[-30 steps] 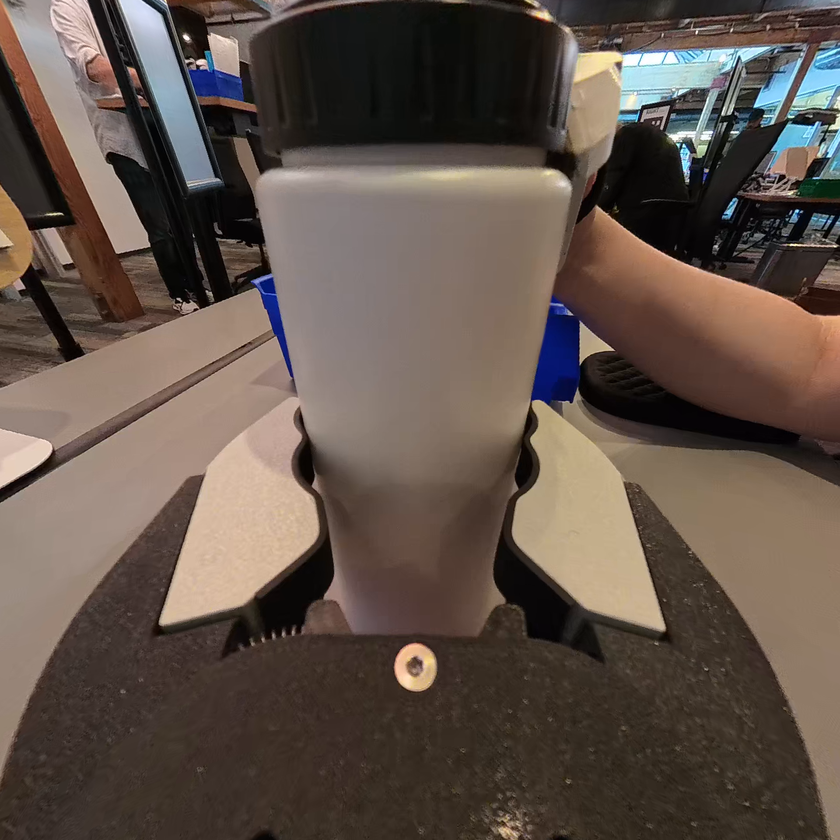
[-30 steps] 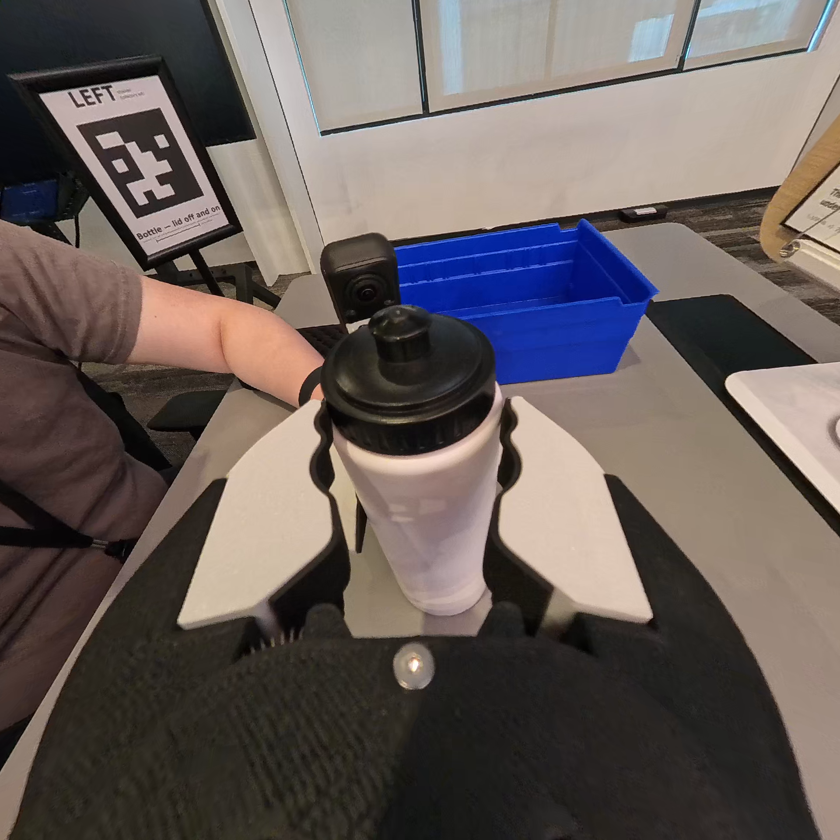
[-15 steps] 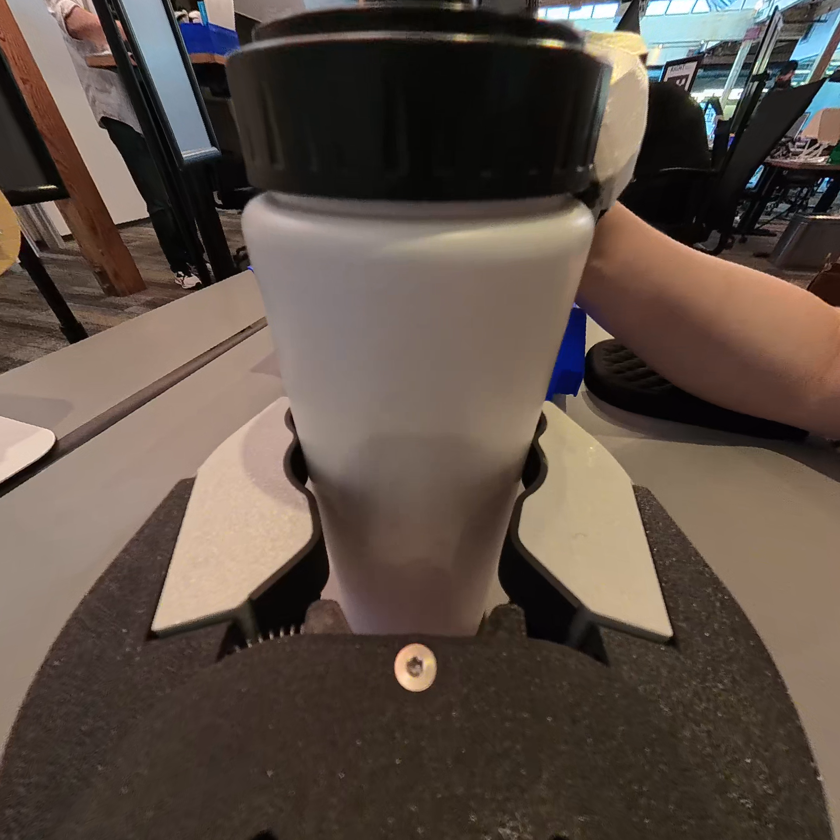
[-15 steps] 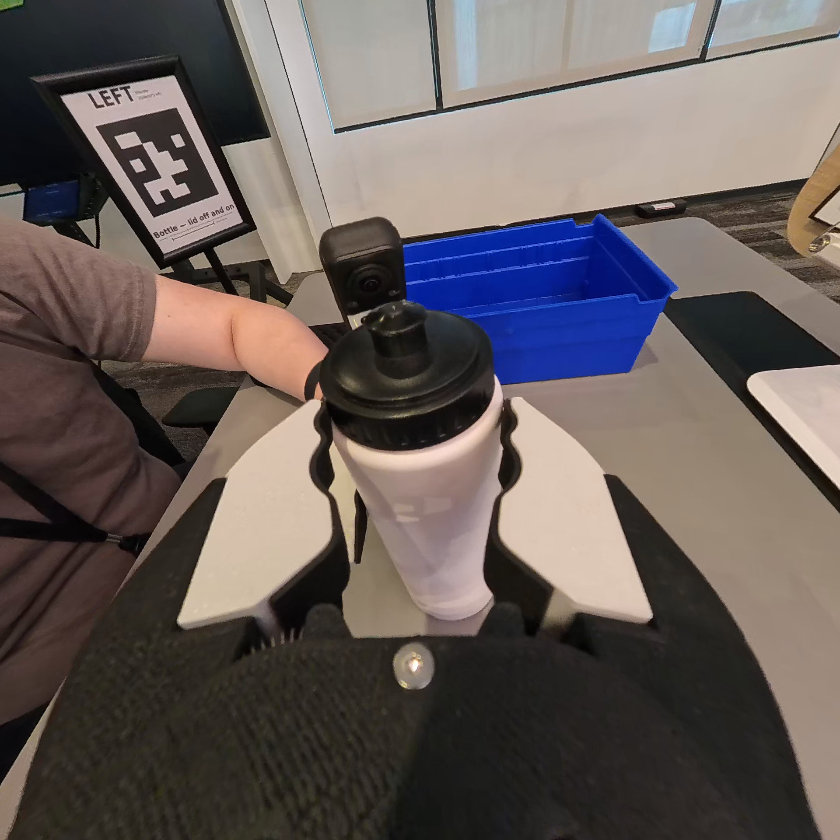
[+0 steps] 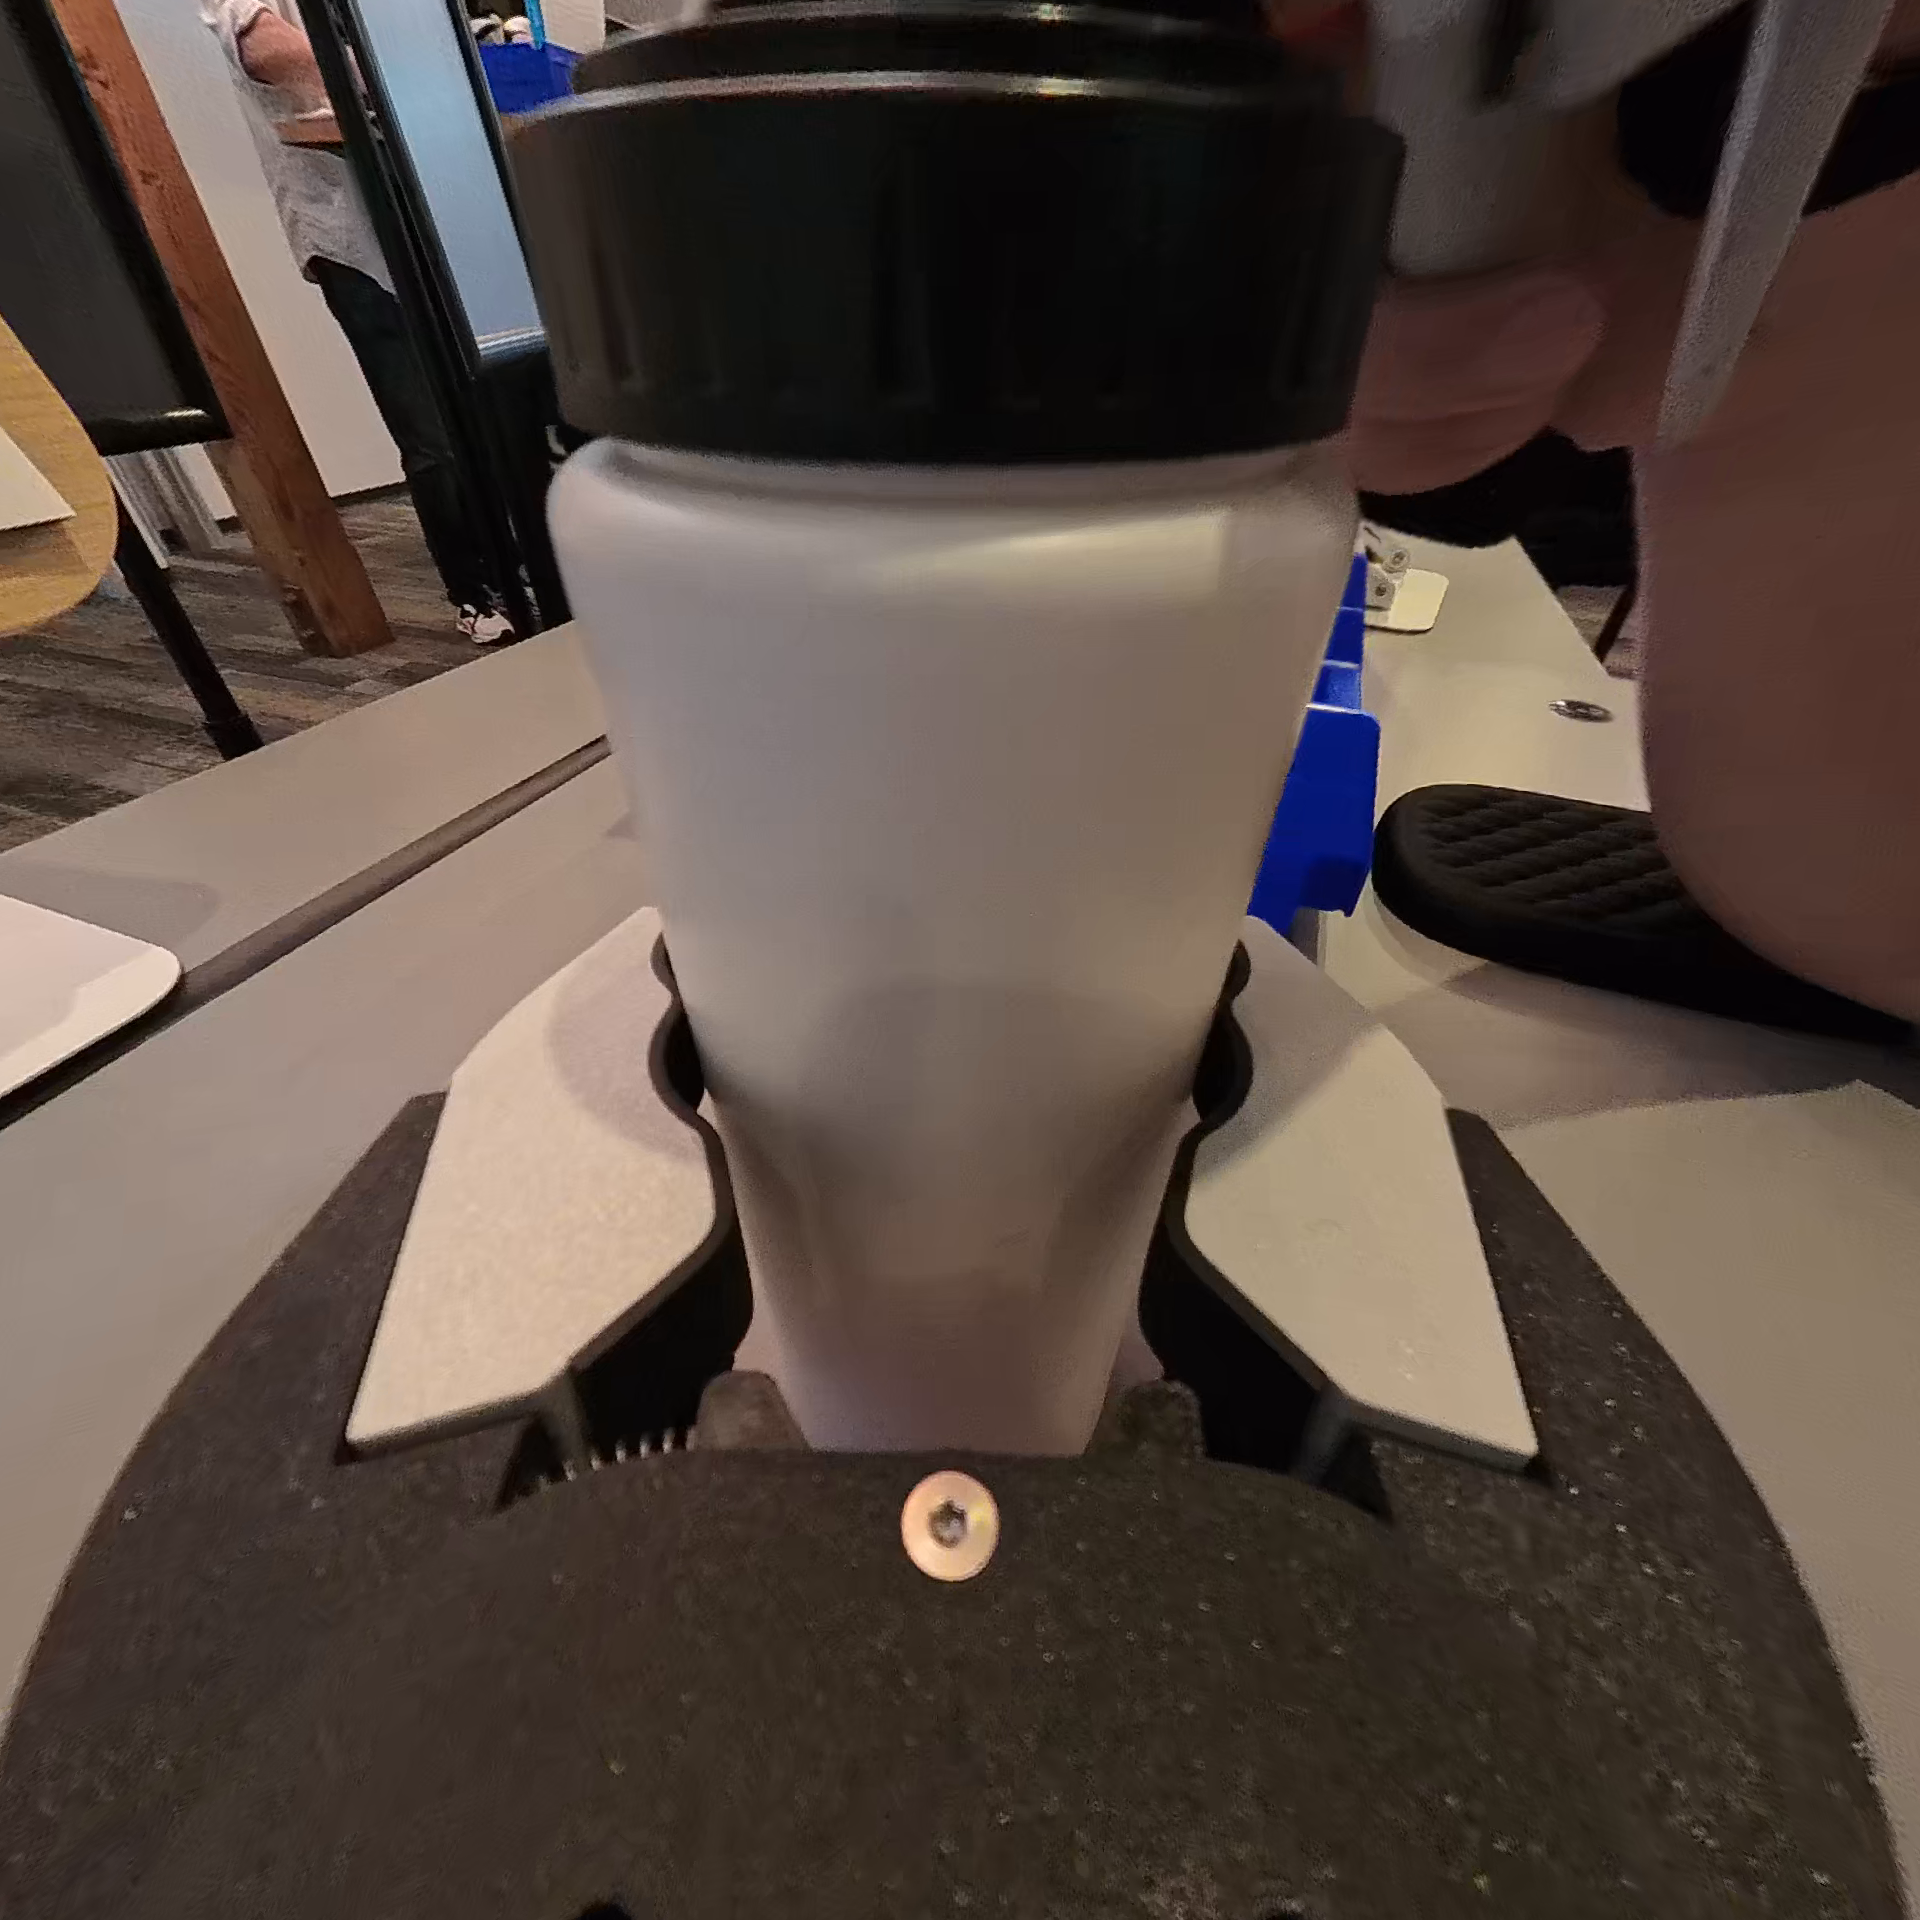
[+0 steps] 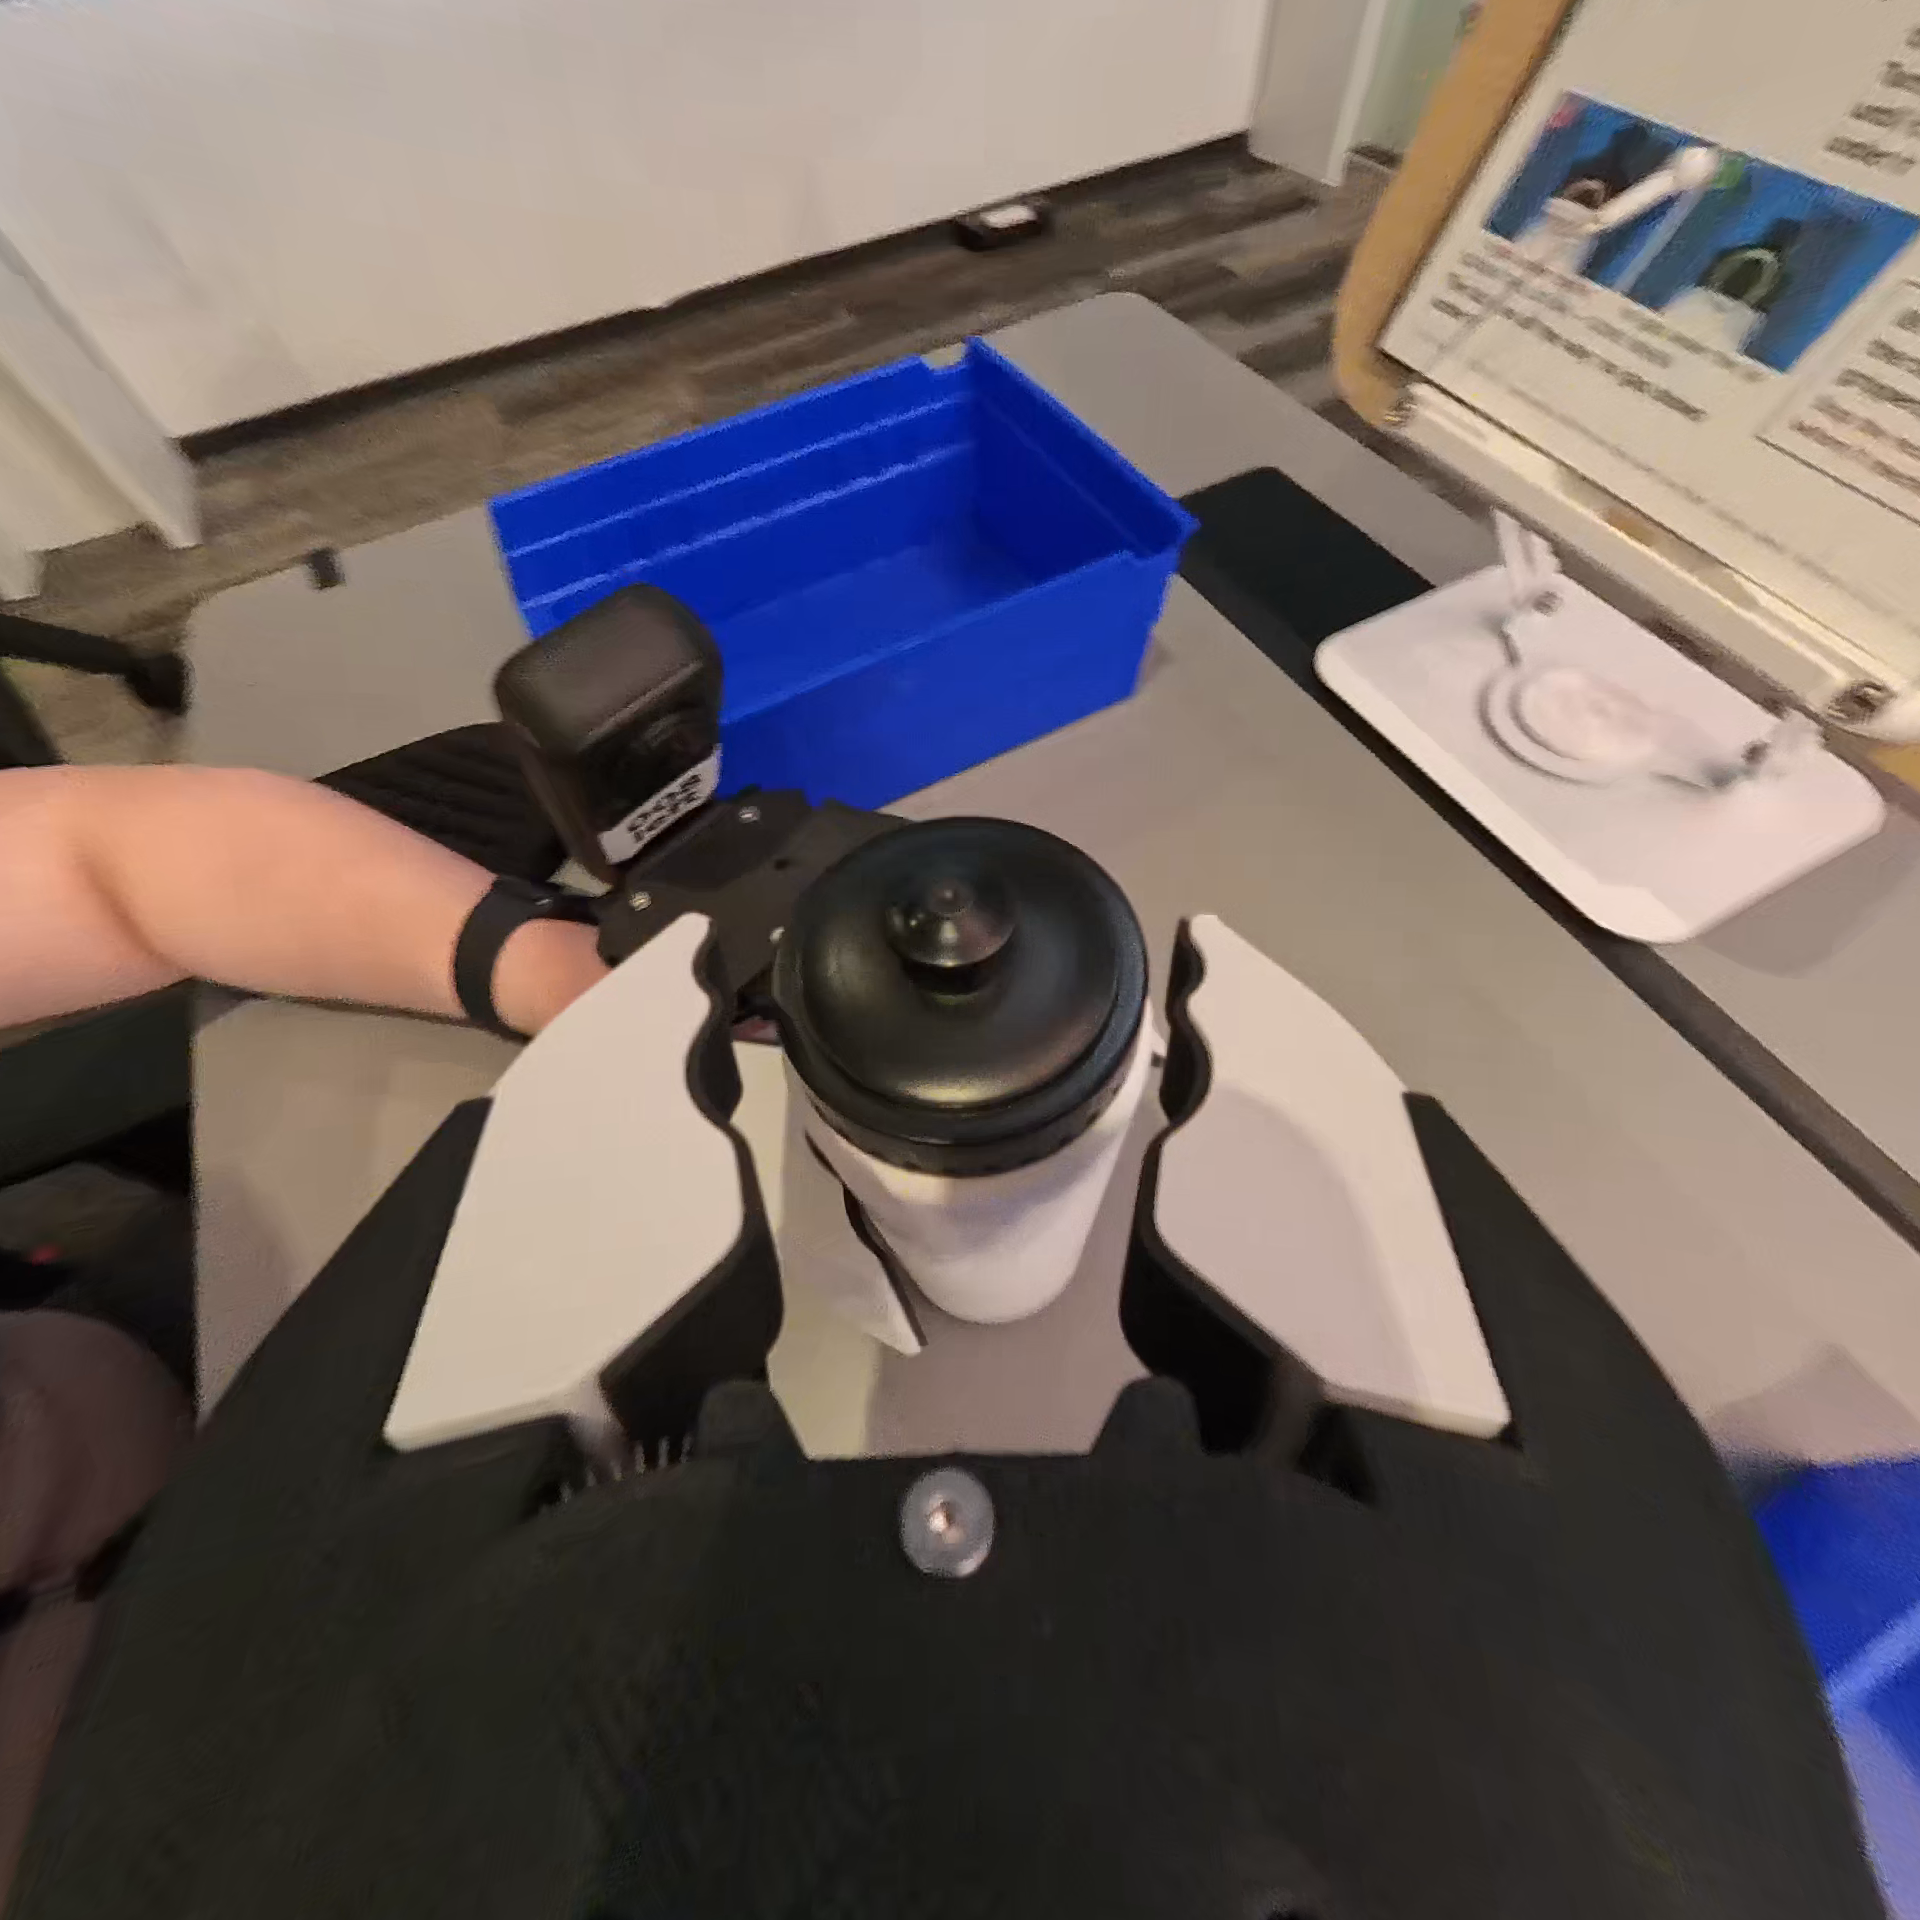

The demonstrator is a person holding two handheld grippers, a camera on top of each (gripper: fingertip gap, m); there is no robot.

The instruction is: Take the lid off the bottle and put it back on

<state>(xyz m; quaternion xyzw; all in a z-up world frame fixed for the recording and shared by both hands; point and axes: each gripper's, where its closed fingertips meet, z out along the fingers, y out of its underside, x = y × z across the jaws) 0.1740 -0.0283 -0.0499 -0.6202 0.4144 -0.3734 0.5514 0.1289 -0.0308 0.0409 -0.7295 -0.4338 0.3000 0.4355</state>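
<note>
On the grey desk (image 6: 1299,790), a blue bin (image 6: 852,582) sits behind the work, a white stand (image 6: 1590,769) off to one side. You clamp the white bottle (image 5: 935,831) upright near its base with your left gripper (image 5: 948,1049), its fingers pressed to both sides. Your right gripper (image 6: 945,1029) hangs over the top, its fingers (image 6: 1288,1153) spread wide and clear of the black lid (image 6: 961,987), which sits on the bottle, spout up.
</note>
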